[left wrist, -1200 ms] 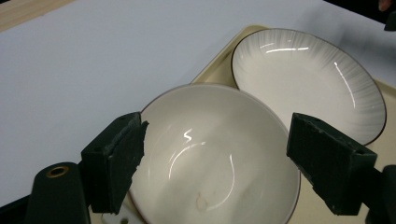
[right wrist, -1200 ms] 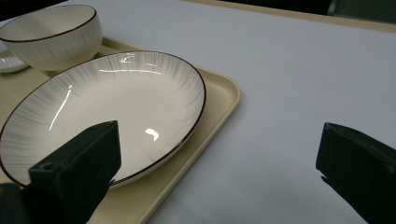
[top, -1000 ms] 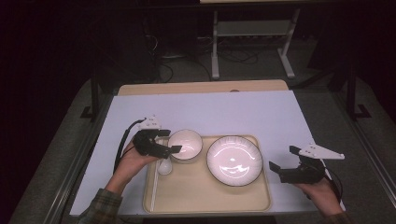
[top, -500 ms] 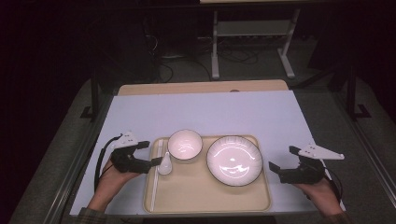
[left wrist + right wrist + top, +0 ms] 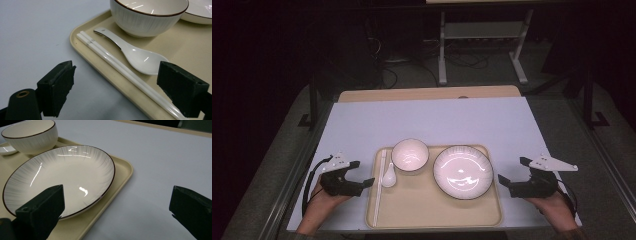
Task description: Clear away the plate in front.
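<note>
Chopsticks [image 5: 378, 185] lie along the tray's [image 5: 432, 220] left edge, your left gripper [image 5: 364, 181] just beside them.
Its jaws have just been opening and stand apart with nothing between them; come in low and straddle both sticks before you close, clear of the spoon [image 5: 388, 176]. Further right sit the bowl [image 5: 410, 155] and plate [image 5: 463, 172]. Your right gripper [image 5: 504, 182] waits off the tray's right edge, jaws apart and empty.
</note>
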`<state>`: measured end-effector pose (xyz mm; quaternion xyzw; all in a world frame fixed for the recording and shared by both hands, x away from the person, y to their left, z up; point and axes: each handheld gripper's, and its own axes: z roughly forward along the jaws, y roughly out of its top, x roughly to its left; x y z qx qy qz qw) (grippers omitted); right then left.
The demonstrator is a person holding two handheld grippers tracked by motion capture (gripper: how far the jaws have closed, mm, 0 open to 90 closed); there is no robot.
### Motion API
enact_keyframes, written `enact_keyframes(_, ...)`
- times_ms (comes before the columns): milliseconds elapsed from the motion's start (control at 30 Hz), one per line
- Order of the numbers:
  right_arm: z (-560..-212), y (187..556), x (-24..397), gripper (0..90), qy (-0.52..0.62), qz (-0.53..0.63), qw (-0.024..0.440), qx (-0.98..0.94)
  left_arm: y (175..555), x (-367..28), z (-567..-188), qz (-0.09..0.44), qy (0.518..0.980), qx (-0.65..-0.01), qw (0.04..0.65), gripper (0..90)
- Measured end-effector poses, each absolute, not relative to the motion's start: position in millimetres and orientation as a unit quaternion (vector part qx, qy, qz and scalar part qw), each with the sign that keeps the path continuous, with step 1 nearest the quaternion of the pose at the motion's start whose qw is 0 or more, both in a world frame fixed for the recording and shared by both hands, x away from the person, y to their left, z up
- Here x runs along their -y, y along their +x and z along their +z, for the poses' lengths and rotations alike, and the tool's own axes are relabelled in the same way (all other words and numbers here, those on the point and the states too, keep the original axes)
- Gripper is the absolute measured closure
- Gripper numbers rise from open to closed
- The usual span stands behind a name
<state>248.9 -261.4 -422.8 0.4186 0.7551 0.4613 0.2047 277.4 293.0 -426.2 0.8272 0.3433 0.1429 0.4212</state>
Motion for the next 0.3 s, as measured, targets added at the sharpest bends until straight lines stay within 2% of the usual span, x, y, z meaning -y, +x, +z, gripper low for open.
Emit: enact_keyframes(300,-422.9,248.3,260.1,0.0,0.414,0.462,0.204,-0.758,278.6,-291.0,-426.5,0.147,0.827,-0.34,0.423,13.5)
